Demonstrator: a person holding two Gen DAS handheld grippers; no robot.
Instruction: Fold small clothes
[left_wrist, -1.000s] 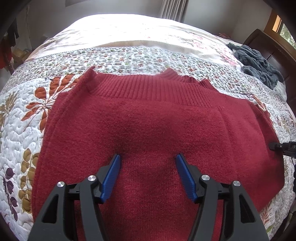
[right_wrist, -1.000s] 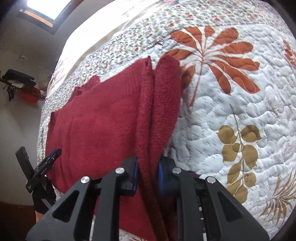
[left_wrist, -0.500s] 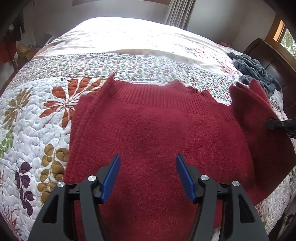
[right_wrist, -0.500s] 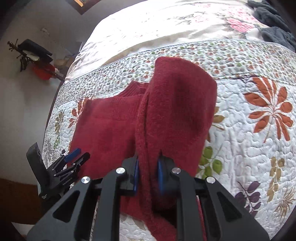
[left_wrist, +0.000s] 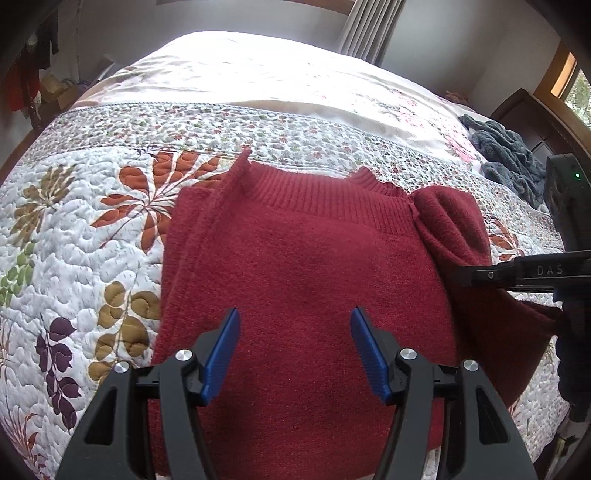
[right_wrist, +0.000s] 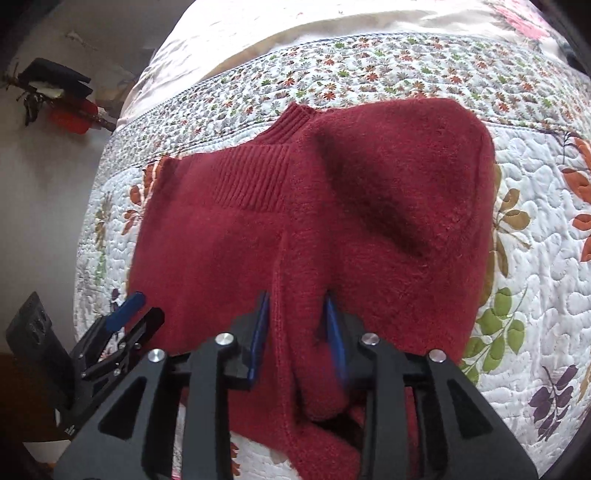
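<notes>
The right gripper (right_wrist: 297, 336) pinches a fold of the red sweater (left_wrist: 295, 280), lifting its right side over the body. The left gripper (left_wrist: 293, 354) hovers above the sweater, fingers spread, empty. The sweater lies on a floral quilt (left_wrist: 92, 236); the fold looks half done. A grey blanket (left_wrist: 509, 158) lies well apart, obstructing nothing.

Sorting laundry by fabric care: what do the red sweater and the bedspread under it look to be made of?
Sweater: seemingly a wool or wool-like knit, matte and fuzzy, with a ribbed band at one edge; the exact fibre can't be told. Bedspread: quilted woven cloth, probably cotton, matte, with puffy stitched swirls and a printed leaf pattern.
</notes>
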